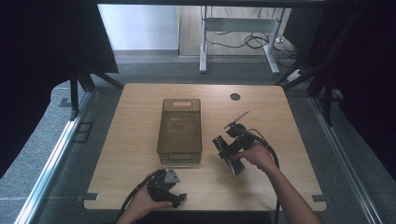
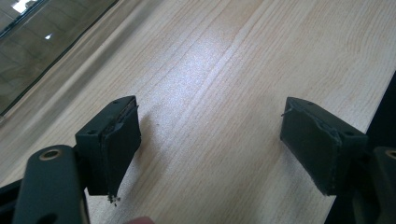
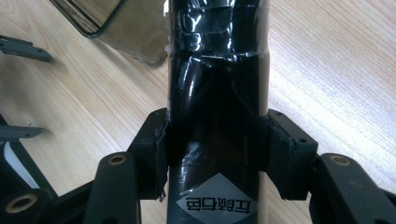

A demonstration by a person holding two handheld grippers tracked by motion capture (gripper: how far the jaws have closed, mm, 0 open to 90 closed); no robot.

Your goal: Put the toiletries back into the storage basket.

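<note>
Just right of the brown bin [image 1: 180, 130], the right gripper [image 3: 215, 154] clamps a glossy black packet [image 3: 217, 93], its pads pressing both sides. Near the bin's near end, the left gripper [image 2: 210, 144] rests with jaws apart over bare table [image 2: 224, 70].

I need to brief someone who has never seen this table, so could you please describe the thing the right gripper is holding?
On the wooden table, look right of the brown see-through bin at its middle. There the right gripper clamps a glossy black packet between its jaws. It is the only loose item beside the bin, shiny black, with a grey diamond label.
</note>
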